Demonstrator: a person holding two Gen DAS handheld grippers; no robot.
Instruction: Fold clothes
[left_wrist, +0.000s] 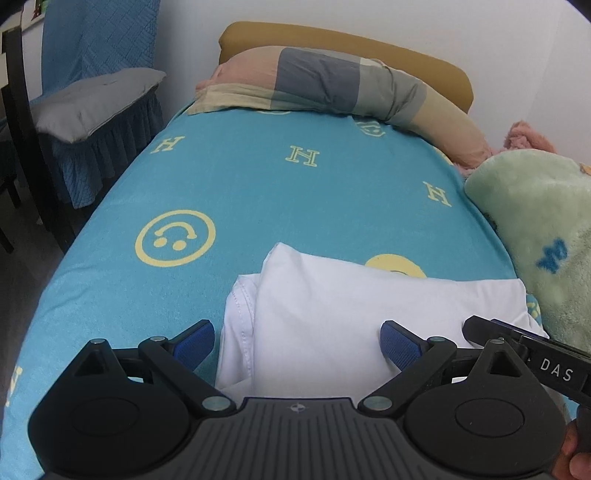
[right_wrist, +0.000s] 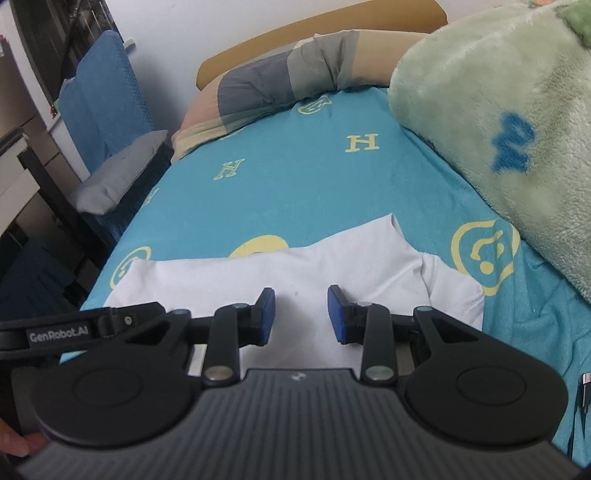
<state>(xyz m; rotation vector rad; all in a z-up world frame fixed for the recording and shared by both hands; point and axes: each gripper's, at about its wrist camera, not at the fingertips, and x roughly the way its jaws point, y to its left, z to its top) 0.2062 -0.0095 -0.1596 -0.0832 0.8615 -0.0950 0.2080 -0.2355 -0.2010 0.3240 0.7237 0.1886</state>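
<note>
A white garment (left_wrist: 332, 310) lies folded flat on the turquoise bed sheet (left_wrist: 258, 192), near the bed's front. My left gripper (left_wrist: 297, 345) is wide open just above the garment's left part, holding nothing. In the right wrist view the same garment (right_wrist: 369, 266) spreads under my right gripper (right_wrist: 301, 314), which is open with a narrower gap and empty. The right gripper's body shows at the right edge of the left wrist view (left_wrist: 524, 347).
A striped pillow (left_wrist: 332, 85) lies at the headboard (left_wrist: 369, 40). A green fleece blanket (right_wrist: 498, 122) is heaped along the bed's right side. A blue-covered chair with a grey cushion (left_wrist: 96, 99) stands left of the bed.
</note>
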